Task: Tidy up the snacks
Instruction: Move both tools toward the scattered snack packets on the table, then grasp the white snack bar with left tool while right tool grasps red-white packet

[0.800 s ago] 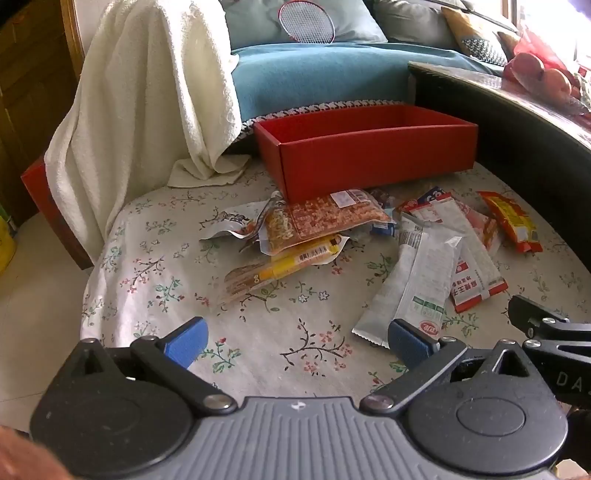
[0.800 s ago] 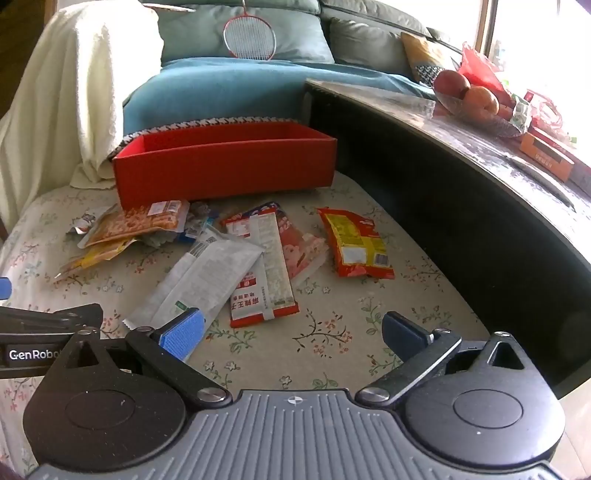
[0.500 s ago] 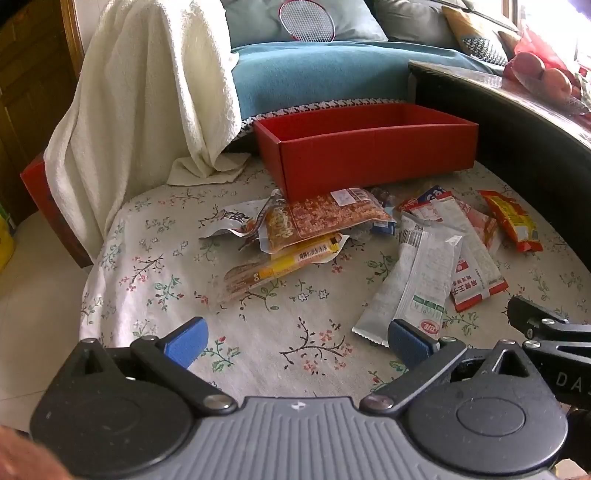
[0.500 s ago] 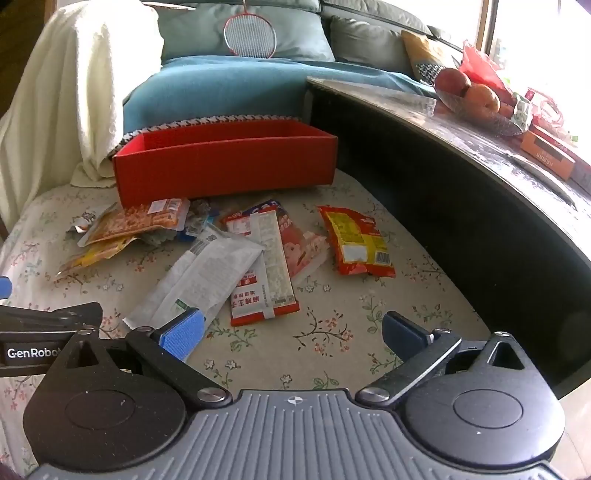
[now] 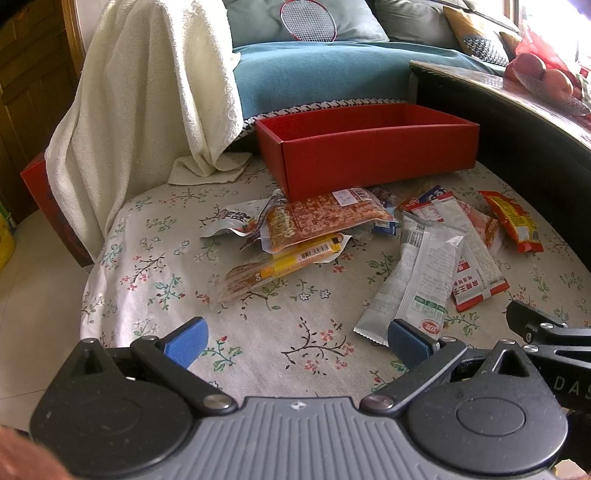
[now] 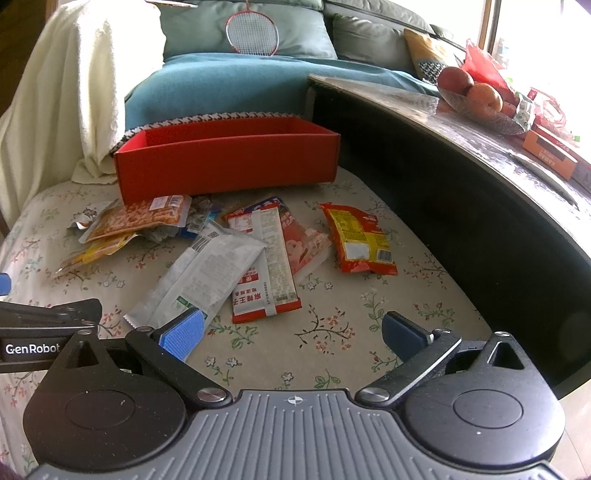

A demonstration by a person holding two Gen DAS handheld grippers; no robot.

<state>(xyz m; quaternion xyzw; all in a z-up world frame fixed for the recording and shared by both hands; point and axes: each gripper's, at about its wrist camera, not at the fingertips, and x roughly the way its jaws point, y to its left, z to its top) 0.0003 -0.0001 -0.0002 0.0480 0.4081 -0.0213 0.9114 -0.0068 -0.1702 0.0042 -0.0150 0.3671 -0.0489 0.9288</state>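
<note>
Several snack packets lie loose on a floral cloth in front of an open red box [image 5: 373, 155] [image 6: 225, 162]. Among them are an orange packet [image 5: 325, 218] [image 6: 136, 219], a yellow bar [image 5: 280, 266], a silver sachet [image 5: 413, 280] [image 6: 207, 273], a red-and-white packet [image 5: 472, 266] [image 6: 269, 258] and a red-and-yellow packet [image 5: 513, 221] [image 6: 358, 240]. My left gripper [image 5: 295, 341] is open and empty, near the cloth's front edge. My right gripper [image 6: 291, 332] is open and empty, just short of the silver sachet.
A white towel [image 5: 140, 85] hangs over a chair at the left. A blue cushion with a racket [image 5: 306, 18] lies behind the box. A dark curved table [image 6: 461, 155] with a fruit bowl [image 6: 476, 99] borders the right side.
Both grippers have edged slightly forward toward the snacks. Nothing was taken hold of.
</note>
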